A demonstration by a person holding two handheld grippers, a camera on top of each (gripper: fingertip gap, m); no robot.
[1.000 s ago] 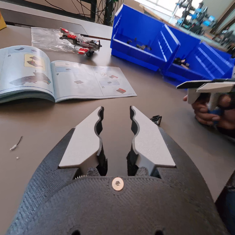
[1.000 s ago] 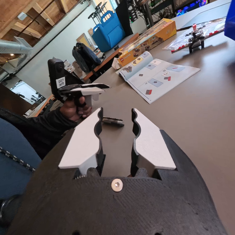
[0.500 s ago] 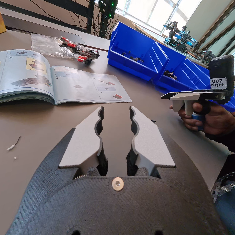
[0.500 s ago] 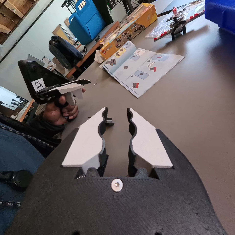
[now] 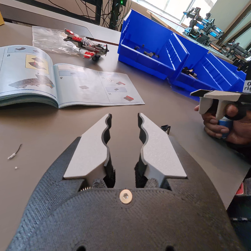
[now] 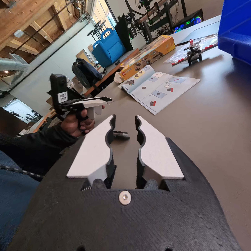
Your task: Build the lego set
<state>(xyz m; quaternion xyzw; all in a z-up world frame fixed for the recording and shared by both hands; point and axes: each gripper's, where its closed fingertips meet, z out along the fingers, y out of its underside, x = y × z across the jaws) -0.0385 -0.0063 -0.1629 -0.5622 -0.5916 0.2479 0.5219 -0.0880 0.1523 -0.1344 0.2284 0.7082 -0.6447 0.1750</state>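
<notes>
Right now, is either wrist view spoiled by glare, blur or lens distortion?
Left wrist view: sharp; window glare washes the open light-blue instruction booklet pages, background windows blown out, wide-angle bending at the edges. Right wrist view: tilted horizon, the blue plastic bin at upper right is smeared, the small dark brick piece ahead of the fingers slightly soft; the booklet stays readable.

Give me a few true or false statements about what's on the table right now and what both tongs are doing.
1. The left tongs are open and empty. True.
2. The right tongs grip the small dark piece. False: open, the piece lies on the table.
3. The booklet lies closed. False: it lies open.
4. The toy plane sits partly on a clear plastic bag. True.
5. The blue bins are empty. False: small parts lie inside.
</notes>
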